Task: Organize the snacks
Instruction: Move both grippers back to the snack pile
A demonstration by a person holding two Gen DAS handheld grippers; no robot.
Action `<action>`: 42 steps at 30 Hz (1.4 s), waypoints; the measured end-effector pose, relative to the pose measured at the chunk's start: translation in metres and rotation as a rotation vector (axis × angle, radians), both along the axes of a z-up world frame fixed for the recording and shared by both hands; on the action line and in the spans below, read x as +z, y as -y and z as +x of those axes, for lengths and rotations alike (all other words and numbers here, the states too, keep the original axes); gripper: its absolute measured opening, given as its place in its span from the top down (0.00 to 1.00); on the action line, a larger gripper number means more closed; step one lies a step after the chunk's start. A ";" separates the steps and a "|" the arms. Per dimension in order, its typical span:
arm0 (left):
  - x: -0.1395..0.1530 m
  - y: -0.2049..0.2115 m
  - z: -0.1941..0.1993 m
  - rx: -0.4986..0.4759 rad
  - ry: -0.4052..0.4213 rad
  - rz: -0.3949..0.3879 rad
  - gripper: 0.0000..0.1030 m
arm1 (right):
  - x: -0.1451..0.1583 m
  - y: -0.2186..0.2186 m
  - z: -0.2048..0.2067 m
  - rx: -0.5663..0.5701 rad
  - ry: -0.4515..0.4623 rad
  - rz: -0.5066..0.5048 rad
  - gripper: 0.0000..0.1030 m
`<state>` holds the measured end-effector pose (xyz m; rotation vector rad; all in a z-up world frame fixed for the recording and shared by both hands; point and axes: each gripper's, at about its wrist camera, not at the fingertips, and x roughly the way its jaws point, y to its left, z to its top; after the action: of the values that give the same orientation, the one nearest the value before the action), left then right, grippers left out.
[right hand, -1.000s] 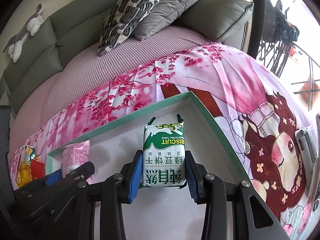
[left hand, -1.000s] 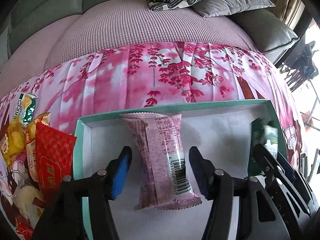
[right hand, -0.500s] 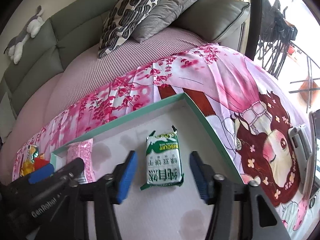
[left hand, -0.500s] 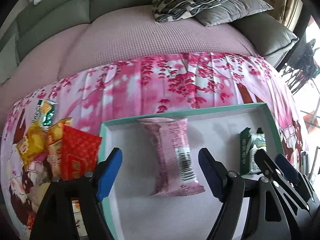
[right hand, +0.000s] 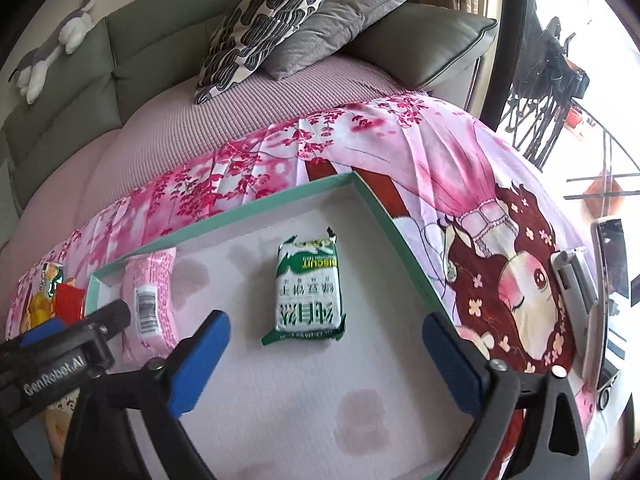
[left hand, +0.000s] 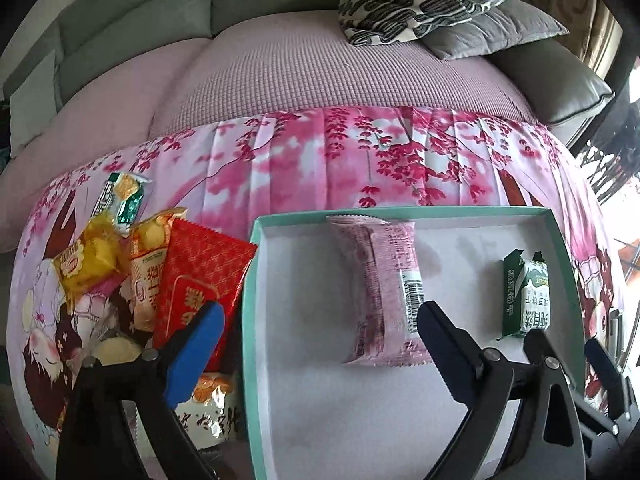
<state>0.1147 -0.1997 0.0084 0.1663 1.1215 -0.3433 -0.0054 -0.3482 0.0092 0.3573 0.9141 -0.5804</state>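
With both tongs just sprung wide and empty, pink pack and biscuit pack lie in the tray; remaining snacks at nine o'clock look light, crinkly, slippery: pinch mid-body.

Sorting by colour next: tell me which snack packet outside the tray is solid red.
The red packet lying against the tray's left wall. The other loose packets beside it are yellow, orange or green-and-white; only this one is plain red with a gold emblem.
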 end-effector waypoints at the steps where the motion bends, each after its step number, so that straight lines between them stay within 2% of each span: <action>1: 0.001 -0.001 0.000 0.005 0.000 -0.002 0.06 | -0.001 -0.002 -0.001 0.002 0.000 0.002 0.01; 16: 0.029 -0.037 -0.027 0.021 0.088 -0.019 0.06 | 0.006 -0.029 -0.028 0.018 0.035 -0.016 0.00; 21: 0.045 -0.061 -0.042 0.054 0.125 -0.043 0.06 | 0.009 -0.045 -0.036 0.047 0.040 -0.025 0.00; 25: 0.055 -0.082 -0.053 0.087 0.144 -0.033 0.06 | 0.011 -0.056 -0.045 0.070 0.056 -0.021 0.00; 32: 0.052 -0.126 -0.068 0.159 0.151 0.031 0.06 | 0.009 -0.075 -0.056 0.095 0.049 -0.021 0.00; 39: 0.043 -0.173 -0.070 0.235 0.139 0.059 0.06 | 0.008 -0.101 -0.055 0.152 0.040 -0.032 0.00; 42: 0.036 -0.191 -0.069 0.259 0.117 0.043 0.06 | 0.006 -0.115 -0.051 0.189 0.033 -0.026 0.00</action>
<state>0.0453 -0.0087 0.0449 0.0768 1.0209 -0.0777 -0.0564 -0.2329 0.0147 0.2531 0.8962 -0.4108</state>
